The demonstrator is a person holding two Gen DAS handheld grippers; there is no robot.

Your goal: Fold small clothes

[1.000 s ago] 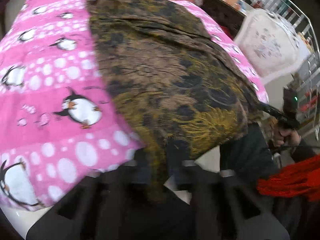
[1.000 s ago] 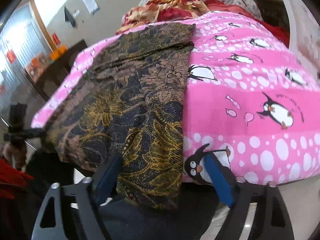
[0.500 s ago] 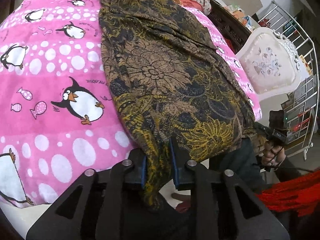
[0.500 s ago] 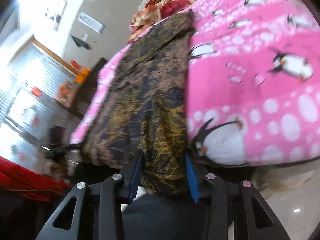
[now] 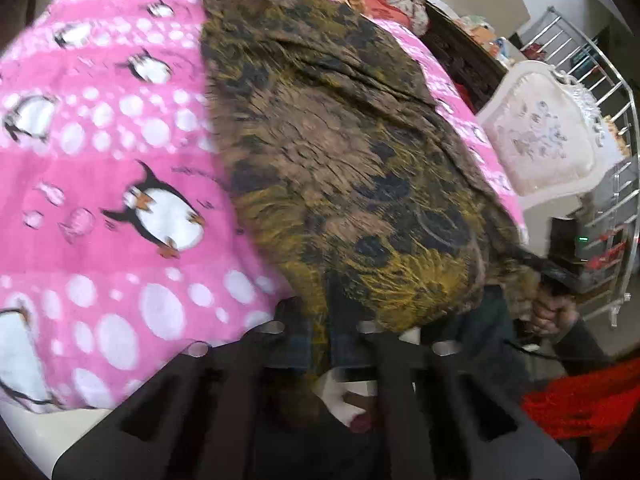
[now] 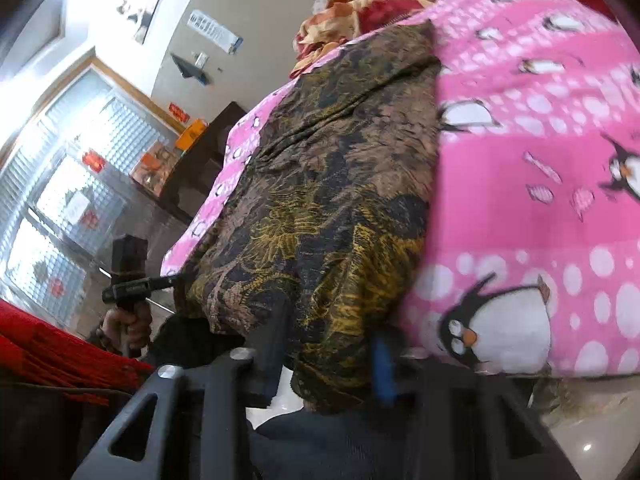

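A brown, black and gold patterned garment (image 5: pixel 340 152) (image 6: pixel 328 184) lies lengthwise on a pink penguin blanket (image 5: pixel 120 160) (image 6: pixel 540 160), its near end hanging over the bed's edge. My left gripper (image 5: pixel 322 340) has its jaws closing tight on the near hem, with a narrow strip of cloth pinched between the pads. My right gripper (image 6: pixel 328 356) is closing on the other near corner, a thick bunch of cloth filling the space between its fingers. Each wrist view shows the other gripper, held in a hand, at the garment's far corner.
A white cushioned chair (image 5: pixel 536 136) and a metal rack (image 5: pixel 616 160) stand beside the bed. Red cloth (image 5: pixel 580 400) (image 6: pixel 40 340) hangs close to the person. Crumpled red and orange bedding (image 6: pixel 360 12) sits at the far end, and a dark cabinet (image 6: pixel 200 160) stands by the window.
The right jaws have come in from wide apart onto the garment's near corner, and that view has tipped upward. The left gripper stays on the hem, slightly rolled.
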